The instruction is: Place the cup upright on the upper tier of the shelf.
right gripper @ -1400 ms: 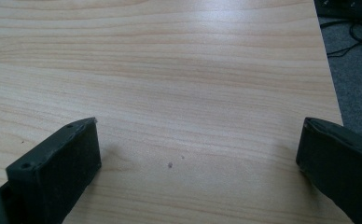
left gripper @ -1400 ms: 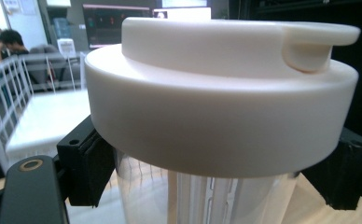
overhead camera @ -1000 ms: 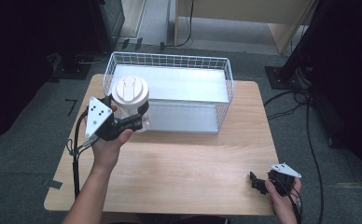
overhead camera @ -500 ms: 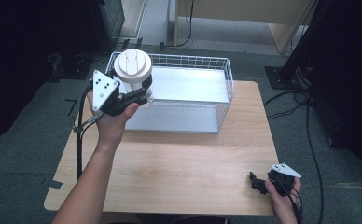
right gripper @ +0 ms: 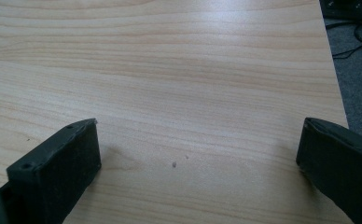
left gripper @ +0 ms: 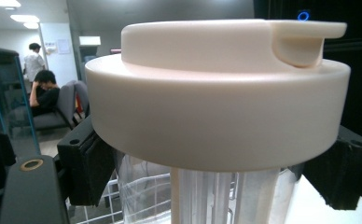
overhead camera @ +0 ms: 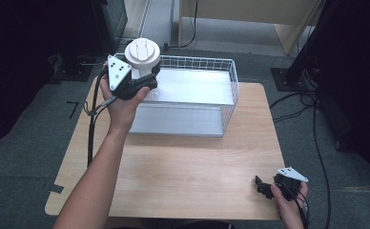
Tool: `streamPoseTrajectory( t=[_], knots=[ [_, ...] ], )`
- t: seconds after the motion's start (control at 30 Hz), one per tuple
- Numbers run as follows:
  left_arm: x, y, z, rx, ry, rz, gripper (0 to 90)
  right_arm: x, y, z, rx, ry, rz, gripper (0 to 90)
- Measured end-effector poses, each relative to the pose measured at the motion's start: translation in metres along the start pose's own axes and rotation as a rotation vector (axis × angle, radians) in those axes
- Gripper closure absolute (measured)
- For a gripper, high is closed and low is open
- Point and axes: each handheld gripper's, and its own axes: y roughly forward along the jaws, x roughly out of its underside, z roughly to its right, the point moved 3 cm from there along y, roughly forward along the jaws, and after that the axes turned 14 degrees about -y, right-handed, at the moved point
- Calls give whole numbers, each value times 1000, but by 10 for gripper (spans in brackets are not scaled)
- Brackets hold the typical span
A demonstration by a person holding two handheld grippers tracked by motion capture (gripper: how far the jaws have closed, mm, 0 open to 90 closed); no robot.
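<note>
While the left claw (overhead camera: pixel 142 78) is held up above the ten o'clock corner of the desk (overhead camera: pixel 183 167), its jaws pinch a clear tumbler with a cream lid (overhead camera: pixel 143 53), gripping the body just under the lid's wide rim. Seen from the high view, the tumbler stands upright in the grip, over the near-left corner of the white wire basket (overhead camera: pixel 226 102), and it seems to hang clear of the rim, though the angle makes that hard to judge. From the left gripper view the cream lid (left gripper: pixel 216 93) looms close, with a raised tab at its two o'clock edge, and the ribbed clear wall of the tumbler drops away below it between the two black jaw pads, one at nine o'clock and one at three o'clock. The basket sits at the twelve o'clock side of the desk, with a pale flat floor inside. The person's left hand (overhead camera: pixel 121 107) wraps the gripper's handle, the forearm running down to seven o'clock, and a black cable trails from it over the desk's left edge. Down at the five o'clock corner the right claw (overhead camera: pixel 264 187) rests low on the desk, well apart from the tumbler; in the right gripper view its jaws stand spread wide over bare wood (right gripper: pixel 179 93), nothing between them.
</note>
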Motion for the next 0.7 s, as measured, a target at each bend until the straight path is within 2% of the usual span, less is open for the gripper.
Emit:
streamPoseTrajectory(
  t=[0.2,0.33,0.4,0.47,0.7],
  knots=[
    [4,11,-3,-5,-15,6,153,0,0,-1,-6,-4,2,0],
    [4,18,-6,-13,-24,-10,149,0,0,0,-7,-9,3,0],
    [4,20,-6,-56,-20,-26,134,0,0,-1,-7,-6,3,0],
    [3,20,-6,-70,-16,-40,92,0,0,-1,-10,-3,1,0],
    [-4,19,-6,-60,-36,-60,27,0,0,-1,-11,-3,0,0]
  ],
)
